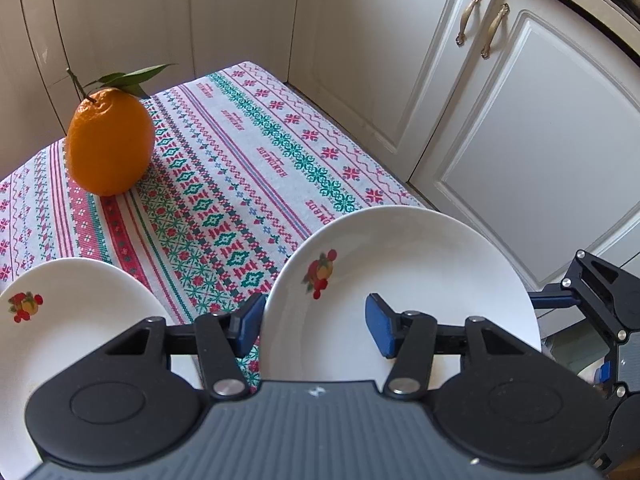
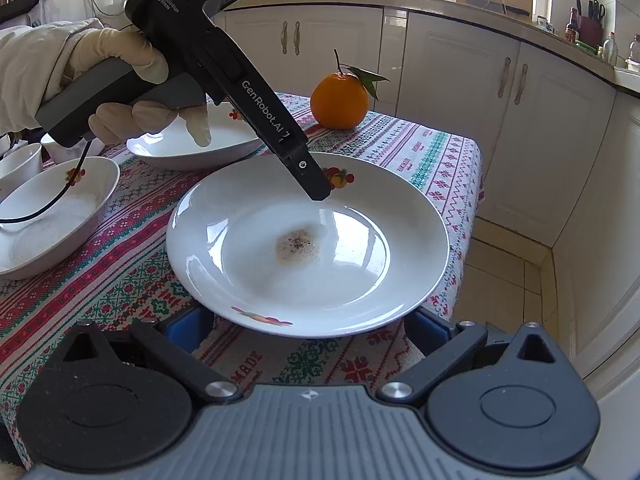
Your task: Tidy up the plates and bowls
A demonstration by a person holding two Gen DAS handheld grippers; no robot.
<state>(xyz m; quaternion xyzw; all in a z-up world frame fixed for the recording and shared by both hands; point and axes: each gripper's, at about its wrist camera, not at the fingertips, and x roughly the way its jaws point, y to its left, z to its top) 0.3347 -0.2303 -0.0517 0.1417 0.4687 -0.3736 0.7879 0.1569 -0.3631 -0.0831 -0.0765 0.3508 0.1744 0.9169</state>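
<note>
plate (image 2: 308, 248) near table edge (image 2: 466, 216), fingers (image 1: 250, 326) apart

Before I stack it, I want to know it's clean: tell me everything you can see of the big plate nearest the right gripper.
The plate is a deep, round, glossy white dish, apparently ceramic, with small fruit motifs on its rim. It sits upright and flat on the patterned tablecloth near the table's corner. A brownish speckled residue marks its centre. The left gripper is open astride its far rim; the right gripper, open, flanks the near rim.

bright daylight, fisheye-warped edges
</note>
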